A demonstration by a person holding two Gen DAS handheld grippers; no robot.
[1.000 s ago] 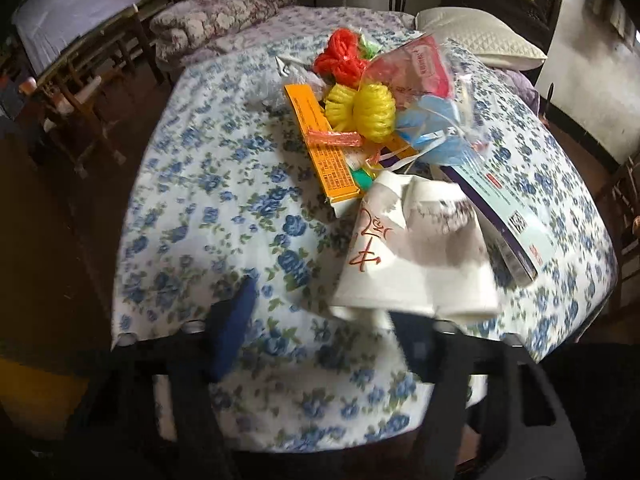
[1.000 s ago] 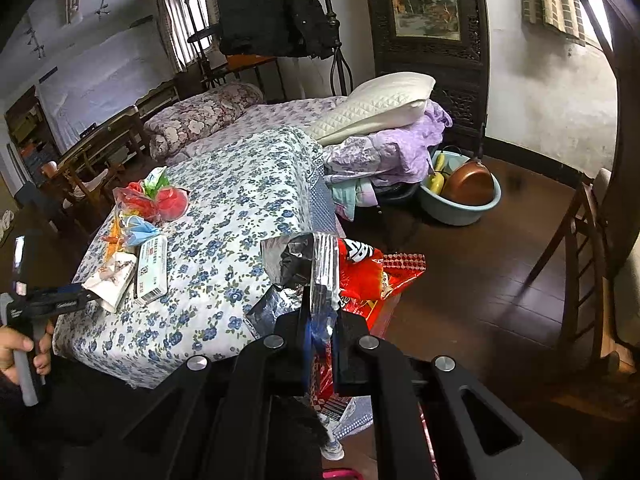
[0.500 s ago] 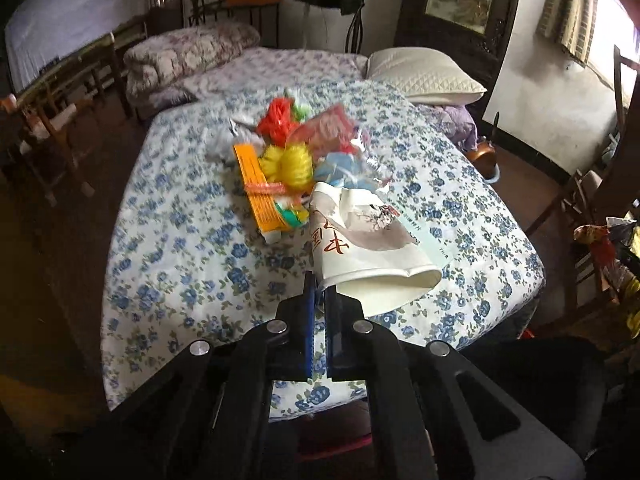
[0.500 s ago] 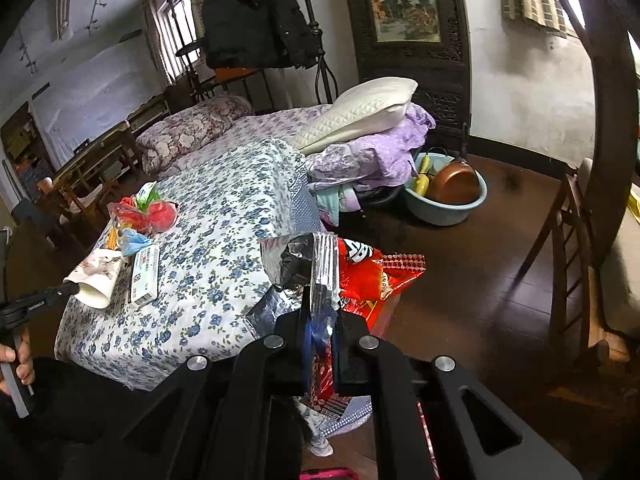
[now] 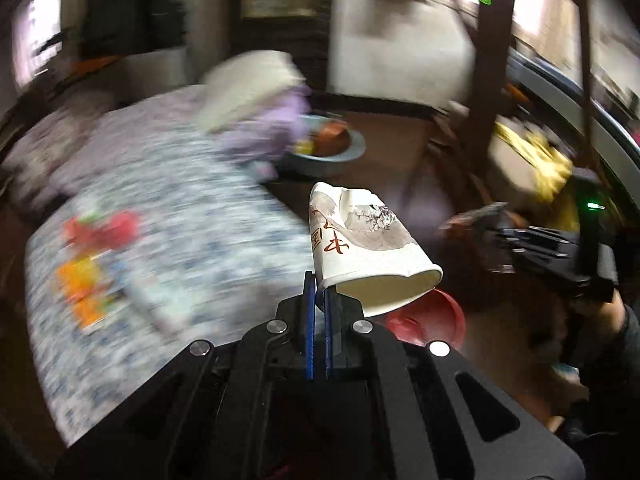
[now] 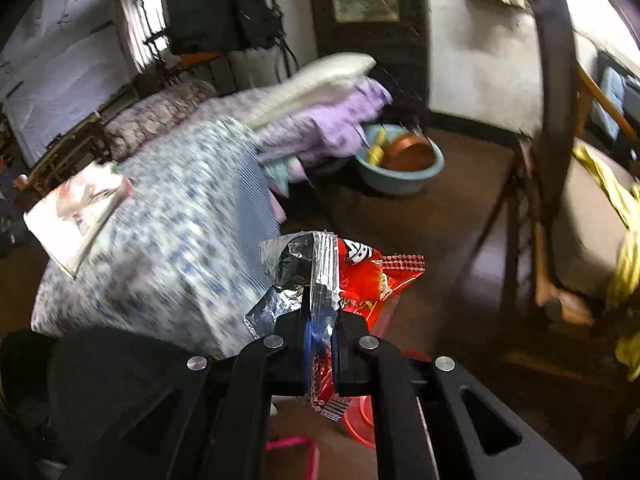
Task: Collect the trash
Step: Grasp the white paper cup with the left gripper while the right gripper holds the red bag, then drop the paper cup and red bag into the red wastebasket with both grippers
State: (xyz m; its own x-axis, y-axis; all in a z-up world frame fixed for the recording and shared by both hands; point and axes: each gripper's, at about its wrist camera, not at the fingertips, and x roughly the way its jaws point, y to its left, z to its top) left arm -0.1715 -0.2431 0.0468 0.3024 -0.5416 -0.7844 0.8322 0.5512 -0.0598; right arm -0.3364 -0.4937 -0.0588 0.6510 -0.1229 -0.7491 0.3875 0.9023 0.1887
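My left gripper (image 5: 318, 300) is shut on the rim of a crumpled white paper cup (image 5: 364, 240) with red writing, held in the air past the bed's edge, above a red bin (image 5: 432, 320) on the floor. The cup also shows blurred at the left of the right wrist view (image 6: 76, 216). My right gripper (image 6: 320, 320) is shut on a red and silver snack wrapper (image 6: 352, 276), held over the floor beside the bed, with the red bin (image 6: 360, 420) partly hidden below it. More trash (image 5: 92, 256) lies blurred on the floral bedspread (image 5: 192, 240).
A blue basin (image 6: 404, 160) with a copper pot stands on the wooden floor. Pillows and purple cloth (image 6: 328, 112) are piled at the bed's corner. A wooden chair (image 6: 532, 208) stands to the right. The right gripper and hand show in the left wrist view (image 5: 560, 256).
My left gripper has lifted the paper cup off the bed and swung it right, over the floor and the red bin. The right gripper, still holding the wrapper, has tilted slightly.
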